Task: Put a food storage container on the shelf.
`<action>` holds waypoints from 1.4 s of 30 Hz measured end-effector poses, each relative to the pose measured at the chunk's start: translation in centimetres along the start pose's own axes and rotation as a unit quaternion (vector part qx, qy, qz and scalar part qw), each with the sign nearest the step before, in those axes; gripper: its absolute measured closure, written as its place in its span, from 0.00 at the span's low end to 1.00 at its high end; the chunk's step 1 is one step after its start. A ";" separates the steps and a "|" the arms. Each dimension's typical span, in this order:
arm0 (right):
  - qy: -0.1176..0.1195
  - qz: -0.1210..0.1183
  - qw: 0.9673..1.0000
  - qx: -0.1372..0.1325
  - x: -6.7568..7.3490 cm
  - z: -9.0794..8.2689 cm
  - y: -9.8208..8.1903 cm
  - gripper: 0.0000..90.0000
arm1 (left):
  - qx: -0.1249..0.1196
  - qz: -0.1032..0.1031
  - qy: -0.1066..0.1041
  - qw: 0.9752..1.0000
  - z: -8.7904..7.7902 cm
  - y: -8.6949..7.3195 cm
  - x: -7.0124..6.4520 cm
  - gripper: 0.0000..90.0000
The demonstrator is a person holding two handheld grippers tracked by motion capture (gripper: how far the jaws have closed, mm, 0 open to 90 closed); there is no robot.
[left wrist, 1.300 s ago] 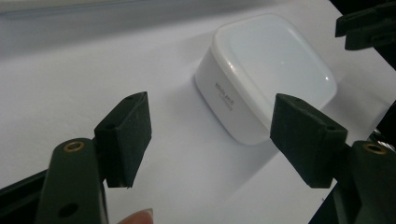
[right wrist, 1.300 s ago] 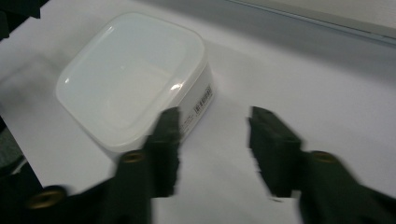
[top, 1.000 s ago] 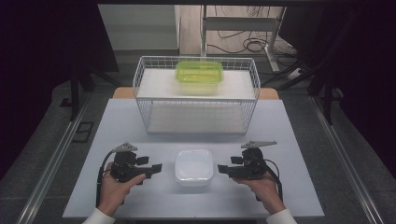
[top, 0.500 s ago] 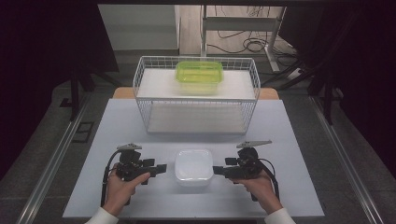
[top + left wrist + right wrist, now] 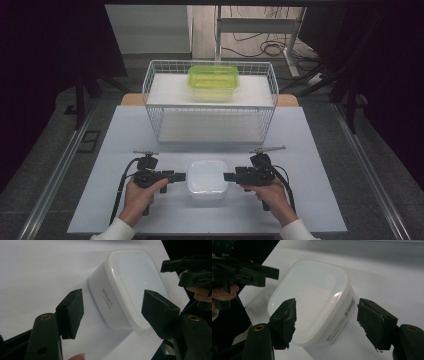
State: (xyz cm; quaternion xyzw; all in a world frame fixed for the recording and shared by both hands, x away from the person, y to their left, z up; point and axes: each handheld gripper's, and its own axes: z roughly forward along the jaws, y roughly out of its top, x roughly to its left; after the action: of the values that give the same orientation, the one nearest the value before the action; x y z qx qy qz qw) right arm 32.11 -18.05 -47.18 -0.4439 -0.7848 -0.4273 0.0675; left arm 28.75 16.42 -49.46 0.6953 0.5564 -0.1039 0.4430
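As both grippers' fingers [image 5: 71, 312], spread and closing, flank the white box [image 5: 207, 178], it looks light, slick, best gripped by its side walls.

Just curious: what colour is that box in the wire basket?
Translucent lime green box, clearest in the high view.

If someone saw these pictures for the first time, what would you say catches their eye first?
Probably the white lidded box at the near middle of the white table, with the left tool and right tool pointing at it from either side, jaws open and not touching it. Next, the bright green container stands out on top of the white wire basket at the table's far edge.
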 end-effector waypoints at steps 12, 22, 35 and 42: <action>0.026 0.049 0.998 0.008 -0.8 1.4 0.0 0.45 | 0.010 -0.029 -0.040 0.999 1.5 0.3 0.4 0.49; 0.045 0.078 0.996 0.028 -1.4 1.9 -0.6 0.60 | 0.020 -0.050 -0.059 0.997 2.2 -0.1 1.0 0.58; 0.064 0.108 0.992 0.016 -1.4 1.2 -0.9 0.77 | 0.007 -0.055 -0.067 0.996 1.6 -0.5 0.3 0.78; 0.087 0.104 0.991 0.006 -1.4 0.6 -1.1 0.83 | -0.010 -0.043 -0.056 0.997 1.1 -0.7 -0.3 0.83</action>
State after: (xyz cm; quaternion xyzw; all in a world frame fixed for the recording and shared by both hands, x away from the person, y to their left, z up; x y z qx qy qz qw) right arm 32.26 -18.78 -48.86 -0.4837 -0.7280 -0.4505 0.1822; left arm 28.37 15.46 -50.28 0.6593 0.5610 -0.1558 0.4758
